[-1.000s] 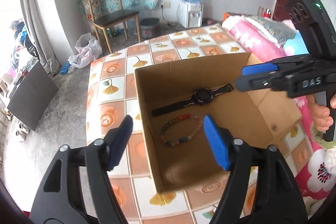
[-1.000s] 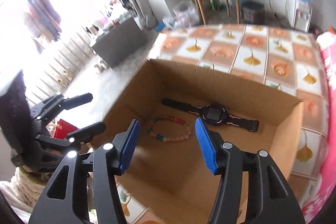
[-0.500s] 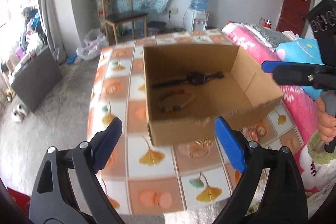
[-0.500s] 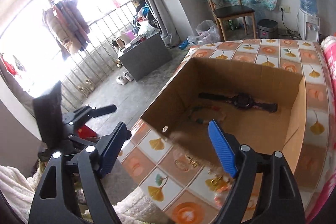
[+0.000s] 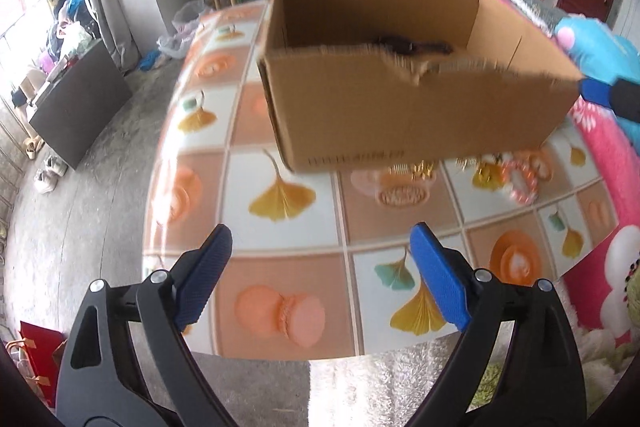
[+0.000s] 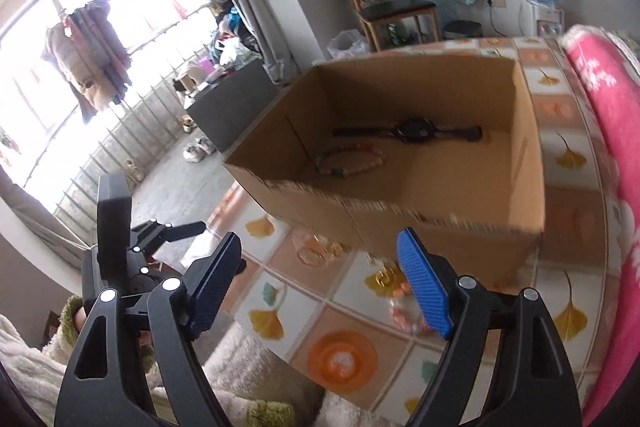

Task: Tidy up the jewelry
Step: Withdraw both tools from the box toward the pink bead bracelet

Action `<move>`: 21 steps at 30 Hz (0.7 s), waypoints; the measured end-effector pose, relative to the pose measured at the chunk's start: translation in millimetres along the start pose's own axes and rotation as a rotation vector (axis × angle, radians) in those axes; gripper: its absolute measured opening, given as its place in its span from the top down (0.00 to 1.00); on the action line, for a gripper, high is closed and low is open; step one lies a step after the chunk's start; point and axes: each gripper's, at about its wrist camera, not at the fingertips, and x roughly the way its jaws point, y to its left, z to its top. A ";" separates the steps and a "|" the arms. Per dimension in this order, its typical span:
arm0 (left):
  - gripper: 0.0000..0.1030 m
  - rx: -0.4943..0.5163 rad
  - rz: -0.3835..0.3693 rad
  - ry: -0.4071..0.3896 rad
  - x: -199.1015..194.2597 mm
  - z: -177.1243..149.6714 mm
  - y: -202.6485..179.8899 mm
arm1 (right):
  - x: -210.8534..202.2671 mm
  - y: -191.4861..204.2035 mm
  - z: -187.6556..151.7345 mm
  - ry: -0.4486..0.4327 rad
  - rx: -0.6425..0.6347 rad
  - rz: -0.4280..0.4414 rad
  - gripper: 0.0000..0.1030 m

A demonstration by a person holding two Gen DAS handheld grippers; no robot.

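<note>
On the tiled tabletop (image 5: 280, 131) the box (image 6: 460, 187) holds a watch (image 6: 412, 129) and bead bracelet (image 6: 350, 161), and both grippers, left (image 5: 320, 275) and right (image 6: 320, 283), have pulled back empty with jaws apart toward the loose jewelry (image 6: 400, 303) by the near edge, likely next.

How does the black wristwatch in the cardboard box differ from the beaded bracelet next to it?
The black wristwatch lies stretched out in a straight line, while the pastel beaded bracelet forms a closed ring. The wristwatch is dark all over with a round case in the middle; the bracelet is a string of pink and pale beads. The wristwatch lies nearer the far wall of the brown cardboard box, the bracelet nearer the front. Both rest flat on the box floor.
</note>
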 end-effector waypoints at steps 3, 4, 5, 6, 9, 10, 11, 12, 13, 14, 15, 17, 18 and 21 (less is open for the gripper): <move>0.16 0.010 0.006 0.023 8.7 -6.5 -3.7 | 5.5 -14.9 -19.5 0.043 0.057 -0.021 0.24; 0.16 0.016 0.010 0.025 10.1 -7.6 -4.6 | 7.5 -20.8 -26.5 0.061 0.084 -0.020 0.24; 0.16 0.023 0.014 0.025 11.7 -8.5 -5.6 | 8.0 -24.1 -31.0 0.072 0.105 -0.016 0.24; 0.16 0.027 0.016 0.023 12.6 -8.5 -6.2 | 10.1 -28.2 -35.3 0.087 0.130 -0.008 0.24; 0.16 0.032 0.024 0.020 15.4 -4.3 -5.4 | 13.1 -39.8 -43.3 0.104 0.179 -0.013 0.24; 0.16 0.030 0.025 0.016 15.3 -3.0 -7.2 | 13.7 -43.3 -43.1 0.100 0.188 -0.025 0.24; 0.16 0.027 0.027 0.007 15.7 0.2 -5.5 | 14.4 -46.0 -42.4 0.095 0.194 -0.031 0.24; 0.16 0.024 0.028 0.001 15.6 2.0 -4.5 | 15.1 -48.8 -40.3 0.086 0.202 -0.039 0.24; 0.16 0.020 0.031 -0.007 16.0 5.2 -2.4 | 15.9 -50.4 -37.5 0.077 0.209 -0.041 0.27; 0.16 0.012 0.041 -0.021 16.1 10.3 1.0 | 17.1 -52.7 -33.9 0.071 0.211 -0.040 0.30; 0.16 0.003 0.048 -0.029 16.6 13.2 4.0 | 18.6 -54.2 -31.2 0.065 0.214 -0.041 0.33; 0.16 -0.025 0.055 -0.041 18.6 22.0 12.0 | 23.6 -58.3 -25.5 0.062 0.224 -0.041 0.40; 0.16 -0.038 0.054 -0.039 20.4 26.2 16.3 | 27.0 -59.2 -22.9 0.066 0.229 -0.041 0.45; 0.16 -0.055 0.052 -0.033 25.1 36.4 22.5 | 36.4 -64.0 -16.4 0.087 0.248 -0.061 0.61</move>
